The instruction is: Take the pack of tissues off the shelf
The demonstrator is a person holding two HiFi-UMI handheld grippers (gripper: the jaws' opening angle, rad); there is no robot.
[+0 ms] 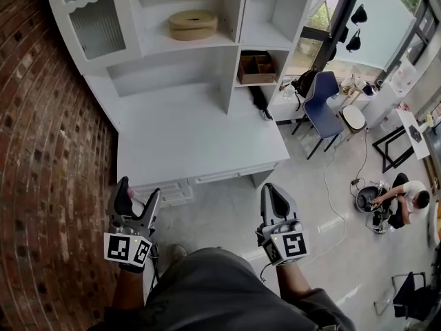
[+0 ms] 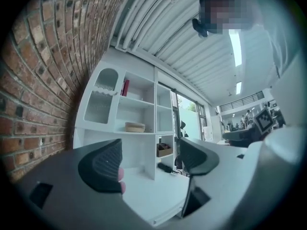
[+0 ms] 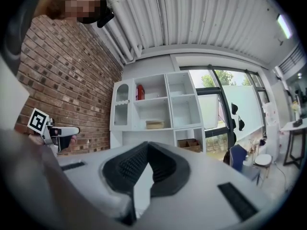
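Count: two handheld grippers, one pack, one shelf unit.

The left gripper point(image 1: 138, 193) has its two black ribbed jaws spread wide with nothing between them. Through the gap, the left gripper view shows only the white desk top. The right gripper point(image 1: 273, 192) has its jaws closed together at the tips and holds nothing. Each gripper carries one cube with square black-and-white markers. Both are held low in front of the person, short of the desk's front edge and well apart from the shelves.

The pack of tissues point(image 1: 193, 25) is a single flat tan block with rounded corners, a darker band round its side and a matte finish. It lies flat and alone on the open middle shelf of the white shelf unit point(image 1: 234, 19), left of a vertical divider.

- One brown box point(image 1: 255, 67) with inner partitions sits in the compartment below and to the right.
- One red upright item point(image 3: 140, 92) stands on the shelf above the pack.
- One black object point(image 1: 260, 104) lies on the smooth white desk point(image 1: 193, 143).
- A rough red brick wall point(image 1: 41, 150) flanks the unit on the left.
- One blue chair point(image 1: 320, 98) and one round white stool point(image 1: 353, 118) stand to the right.
- One person point(image 1: 406, 197) crouches on the floor beyond.
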